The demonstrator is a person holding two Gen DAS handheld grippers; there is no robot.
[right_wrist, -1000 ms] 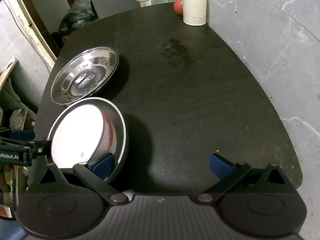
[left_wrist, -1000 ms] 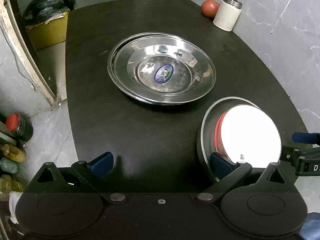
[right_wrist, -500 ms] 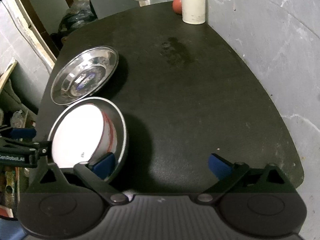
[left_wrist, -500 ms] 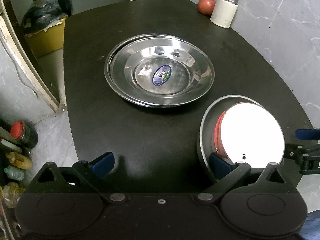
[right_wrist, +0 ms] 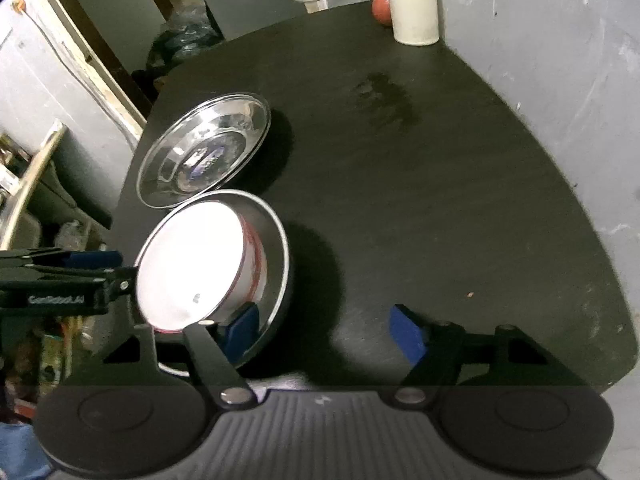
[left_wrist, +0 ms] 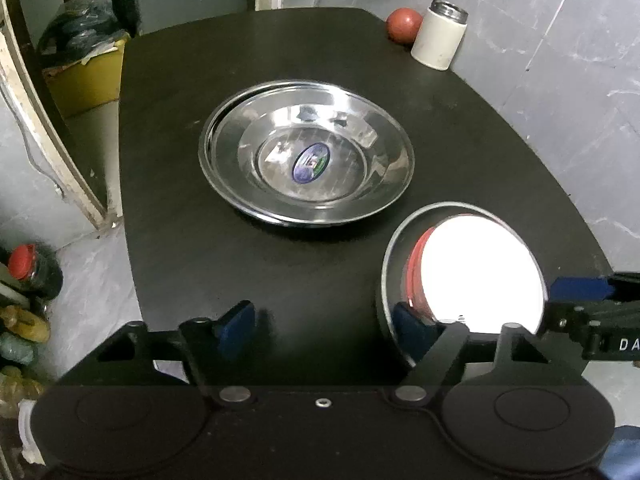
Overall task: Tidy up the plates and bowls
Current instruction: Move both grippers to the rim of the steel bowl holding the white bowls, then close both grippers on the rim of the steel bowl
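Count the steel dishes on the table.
3 visible: two stacked steel plates mid-table, one nested in the other, and a steel bowl at the near edge holding a white bowl. More could be hidden under either stack.

A dark desk (left_wrist: 180,240) with rounded corners stands against a grey marbled wall (left_wrist: 560,80). At its far corner a white canister (left_wrist: 438,36) with a metal top stands upright, and a red ball (left_wrist: 403,25) lies just beside it. A yellow bin (left_wrist: 86,76) is on the floor past the desk. A red-capped jar (left_wrist: 26,266) stands on the floor.
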